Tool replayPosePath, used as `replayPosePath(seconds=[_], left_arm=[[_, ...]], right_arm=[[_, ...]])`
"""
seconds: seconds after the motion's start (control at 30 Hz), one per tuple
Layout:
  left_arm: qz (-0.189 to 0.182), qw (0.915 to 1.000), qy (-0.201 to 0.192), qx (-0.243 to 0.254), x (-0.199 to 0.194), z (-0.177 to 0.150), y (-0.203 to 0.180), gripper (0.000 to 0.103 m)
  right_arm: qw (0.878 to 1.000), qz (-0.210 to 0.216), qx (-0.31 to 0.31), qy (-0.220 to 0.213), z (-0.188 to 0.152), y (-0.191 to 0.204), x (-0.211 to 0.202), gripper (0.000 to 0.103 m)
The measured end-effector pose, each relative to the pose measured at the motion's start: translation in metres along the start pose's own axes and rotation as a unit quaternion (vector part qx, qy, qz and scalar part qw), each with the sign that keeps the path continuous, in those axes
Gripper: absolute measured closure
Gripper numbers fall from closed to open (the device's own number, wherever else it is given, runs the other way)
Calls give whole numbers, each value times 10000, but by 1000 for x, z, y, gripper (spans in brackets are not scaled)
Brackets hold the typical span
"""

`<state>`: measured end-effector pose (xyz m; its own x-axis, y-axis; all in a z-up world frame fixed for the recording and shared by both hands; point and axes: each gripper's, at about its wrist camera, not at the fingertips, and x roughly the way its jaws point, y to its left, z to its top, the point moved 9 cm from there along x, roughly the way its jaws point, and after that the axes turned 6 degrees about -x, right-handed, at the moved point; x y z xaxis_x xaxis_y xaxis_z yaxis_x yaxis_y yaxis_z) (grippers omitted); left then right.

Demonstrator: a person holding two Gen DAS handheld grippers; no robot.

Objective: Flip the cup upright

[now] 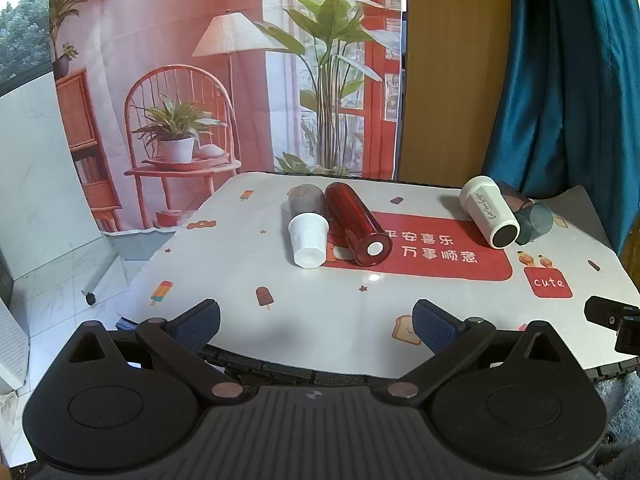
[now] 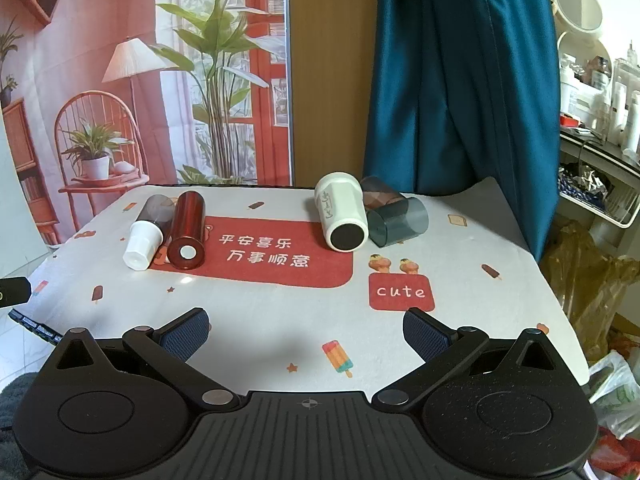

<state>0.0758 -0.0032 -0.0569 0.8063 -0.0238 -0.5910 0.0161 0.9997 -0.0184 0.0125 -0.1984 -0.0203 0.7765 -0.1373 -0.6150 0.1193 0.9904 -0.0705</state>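
Note:
Several cups lie on their sides on the table. A red cup (image 1: pixel 357 224) (image 2: pixel 186 230) lies beside a smoky cup with a white lid (image 1: pixel 306 226) (image 2: pixel 145 233) at the left. A white cup with a dark end (image 1: pixel 489 211) (image 2: pixel 342 211) lies next to a grey-blue translucent cup (image 1: pixel 534 218) (image 2: pixel 396 218) at the right. My left gripper (image 1: pixel 316 322) is open and empty near the table's front edge. My right gripper (image 2: pixel 306 330) is open and empty, also at the front edge.
The table (image 2: pixel 260 304) has a white cloth with a red panel and ice-cream prints. A printed backdrop (image 1: pixel 180 80) hangs behind it, with a blue curtain (image 2: pixel 460 80) at the right. Shelves and plastic bags (image 2: pixel 592 272) stand to the right.

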Motion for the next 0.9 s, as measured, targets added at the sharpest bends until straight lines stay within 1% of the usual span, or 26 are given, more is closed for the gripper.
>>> replayPosePath(seconds=[0.9], left_arm=[[-96, 9999, 130, -39, 3, -3, -1, 0]], right_arm=[[10000, 23, 35, 33, -3, 3, 0, 0]])
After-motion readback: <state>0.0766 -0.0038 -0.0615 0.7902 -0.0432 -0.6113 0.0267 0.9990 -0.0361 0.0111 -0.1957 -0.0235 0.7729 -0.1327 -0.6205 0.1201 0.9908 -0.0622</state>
